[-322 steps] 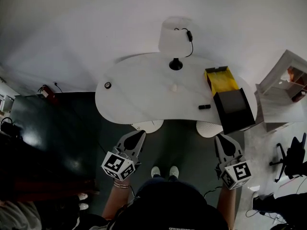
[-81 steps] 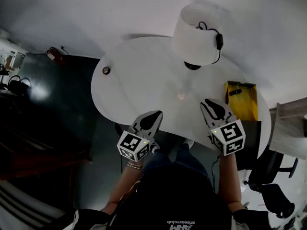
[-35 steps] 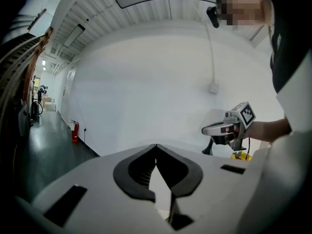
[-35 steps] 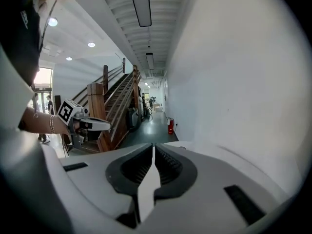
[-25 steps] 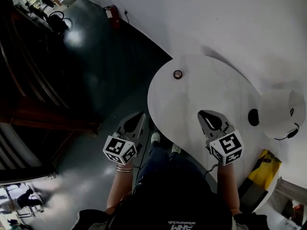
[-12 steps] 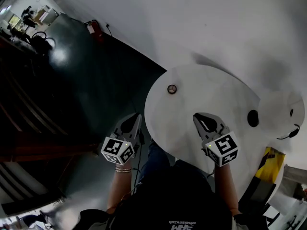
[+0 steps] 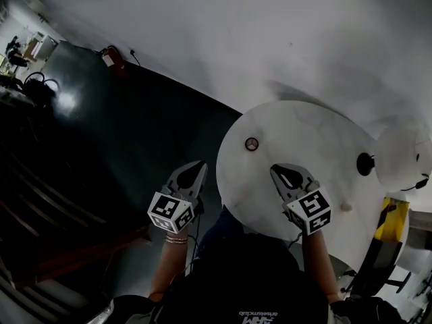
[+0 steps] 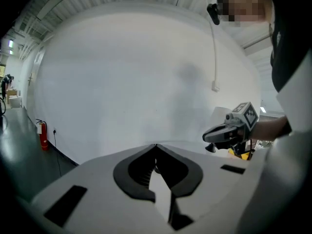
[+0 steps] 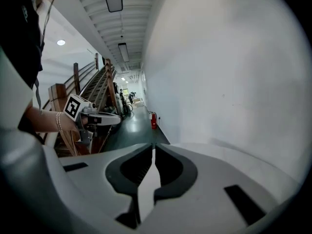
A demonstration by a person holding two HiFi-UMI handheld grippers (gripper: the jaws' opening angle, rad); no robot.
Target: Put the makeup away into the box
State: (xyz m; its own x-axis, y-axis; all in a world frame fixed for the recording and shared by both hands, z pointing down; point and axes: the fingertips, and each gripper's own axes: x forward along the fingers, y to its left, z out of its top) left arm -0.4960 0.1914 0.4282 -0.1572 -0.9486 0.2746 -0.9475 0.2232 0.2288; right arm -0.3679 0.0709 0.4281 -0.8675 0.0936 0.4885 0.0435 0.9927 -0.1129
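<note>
One white rounded table (image 7: pixel 304 130) carries one white-shaded lamp (image 7: pixel 399 157) and, at its right edge, one yellow box (image 7: pixel 393 220) partly cut off by the frame. Two grippers are held out, each with its jaws pressed together on nothing: the left gripper (image 7: pixel 200 166) over the dark floor (image 7: pixel 135 127) just beside the table, the right gripper (image 7: pixel 276 171) above the tabletop. Two small makeup pieces lie on the table outside the box, well apart: one round dark-rimmed piece (image 7: pixel 252 144) near the left edge and one pale piece (image 7: pixel 346 207) nearer the box.
</note>
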